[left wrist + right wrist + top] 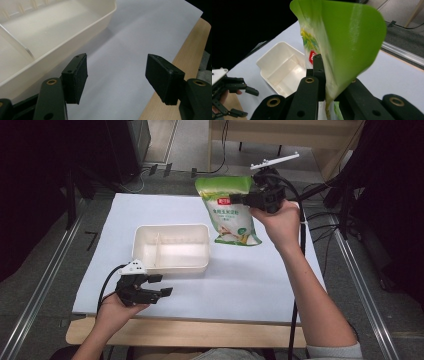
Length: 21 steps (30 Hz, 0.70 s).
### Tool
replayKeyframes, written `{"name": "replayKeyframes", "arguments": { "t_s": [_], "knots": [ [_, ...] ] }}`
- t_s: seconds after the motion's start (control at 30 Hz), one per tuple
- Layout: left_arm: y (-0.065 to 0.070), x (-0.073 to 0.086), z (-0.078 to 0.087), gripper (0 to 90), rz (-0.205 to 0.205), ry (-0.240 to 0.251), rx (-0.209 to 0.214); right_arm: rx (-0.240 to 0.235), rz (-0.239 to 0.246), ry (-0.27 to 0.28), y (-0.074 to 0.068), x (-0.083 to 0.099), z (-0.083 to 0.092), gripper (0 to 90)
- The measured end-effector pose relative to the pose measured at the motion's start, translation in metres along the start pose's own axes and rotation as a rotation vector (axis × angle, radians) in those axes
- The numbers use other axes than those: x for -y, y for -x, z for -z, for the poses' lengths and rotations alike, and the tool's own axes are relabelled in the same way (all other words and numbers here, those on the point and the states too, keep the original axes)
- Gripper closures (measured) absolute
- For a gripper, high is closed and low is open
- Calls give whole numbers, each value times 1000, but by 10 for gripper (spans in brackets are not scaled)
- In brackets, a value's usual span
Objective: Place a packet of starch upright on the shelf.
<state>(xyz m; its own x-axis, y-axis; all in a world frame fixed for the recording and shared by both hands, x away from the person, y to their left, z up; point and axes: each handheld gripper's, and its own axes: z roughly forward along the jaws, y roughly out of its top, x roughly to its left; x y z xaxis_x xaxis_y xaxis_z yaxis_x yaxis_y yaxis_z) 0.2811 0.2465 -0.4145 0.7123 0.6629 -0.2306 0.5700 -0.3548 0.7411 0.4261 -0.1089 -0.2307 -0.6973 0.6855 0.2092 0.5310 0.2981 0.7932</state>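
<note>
Bench [55,335], wooden, edge showing along near side; carrying white sheet [250,285] that is covering most of top.

White tray [171,248] lying on sheet, taken as landmark. Open-topped, rectangular, a thin divider splitting it into two compartments, both bare inside. In left gripper view, tray wall [75,40] rising close beside one jaw, not touching.

Green bag [229,210] hanging just right of tray and beyond its far right corner, clear of sheet, tilting, sealed top edge upward, printed label and red mark facing camera. Lower corner dangling near tray's right rim, apart from it. In right gripper view, bag [347,42] filling upper middle, top folding over toward lens, slightly blurred; tray [284,67] lying below and left of it.

Right hand-held gripper [239,199] clenched on bag, gripping upper right edge, pads pressing film from both sides; sitting right of tray and well above sheet. Right hand [280,222] wrapping gripper body, forearm running back toward near bench edge.

Left hand-held gripper [162,285] released, jaws standing wide apart, nothing between them; sitting just in front of tray's near left corner, low over sheet, pointing right along tray's front wall. Left hand [112,312] gripping it from behind, at near edge of sheet. Also visible in right gripper view [249,102], left of tray.
</note>
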Motion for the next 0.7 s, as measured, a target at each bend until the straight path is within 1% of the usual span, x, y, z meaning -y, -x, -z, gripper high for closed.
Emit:
{"name": "replayKeyframes", "arguments": {
  "t_s": [0.1, 0.17, 0.2, 0.33, 0.37, 0.4, 0.53, 0.6, 0.63, 0.67, 0.7],
  "knots": [
    [1, 0, 0, 349, 0, 2, 1, 0, 9, 3, -6, -10, -4, 889],
    [0, 0, -1, 348, -4, 3, 4, -3, 15, 3, -8, -14, -6, 889],
    [1, 0, 0, 348, 0, 3, 2, -7, 20, -3, -13, -22, -11, 889],
    [0, 0, 0, 348, -3, 1, 7, -19, 31, -8, -22, -33, -21, 888],
    [0, 0, 0, 348, -3, 1, 7, -19, 31, -8, -22, -33, -21, 888],
    [0, 0, 0, 348, -5, -4, 8, -26, 37, -14, -27, -39, -27, 888],
    [0, 0, 0, 348, -3, -2, 9, -41, 42, -19, -37, -47, -39, 888],
    [0, 0, 1, 348, -3, -5, 7, -51, 44, -21, -41, -51, -45, 888],
    [0, 0, 1, 348, -3, -5, 7, -51, 44, -21, -41, -51, -45, 888],
    [0, 0, 1, 348, -3, -5, 4, -62, 45, -29, -46, -55, -54, 888],
    [0, 0, 1, 348, -4, -2, 3, -65, 47, -34, -48, -56, -56, 888]
  ]
}}
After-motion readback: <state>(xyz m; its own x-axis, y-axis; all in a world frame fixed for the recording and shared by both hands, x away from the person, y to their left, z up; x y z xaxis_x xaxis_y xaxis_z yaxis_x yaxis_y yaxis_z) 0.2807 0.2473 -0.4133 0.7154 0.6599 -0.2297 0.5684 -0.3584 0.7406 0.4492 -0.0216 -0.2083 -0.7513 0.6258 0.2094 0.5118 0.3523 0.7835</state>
